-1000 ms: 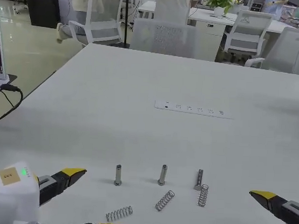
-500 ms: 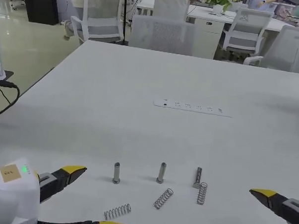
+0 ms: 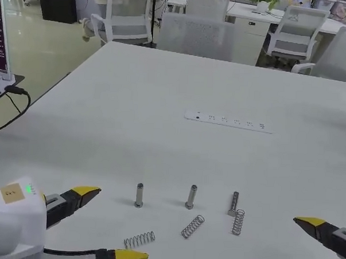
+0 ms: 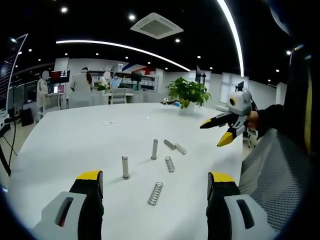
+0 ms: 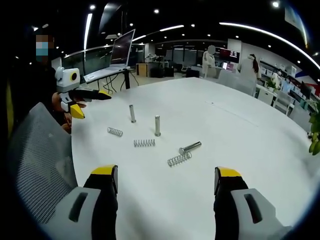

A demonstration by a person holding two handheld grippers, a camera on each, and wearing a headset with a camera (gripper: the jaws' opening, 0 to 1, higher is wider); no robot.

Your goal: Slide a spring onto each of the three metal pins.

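The left gripper and right gripper hang wide open and empty over the worktop's near edge. Between them two pins stand upright, a third pin lies flat, and three springs lie loose beside them.

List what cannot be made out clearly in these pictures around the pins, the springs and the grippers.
- Head view: the body of the right gripper is cut off by the right and bottom edges.
- Head view: the rightmost spring lies beside the rightmost pin; they are too small to tell whether they touch.
- Head view: the markings on the power strip are too small to read.
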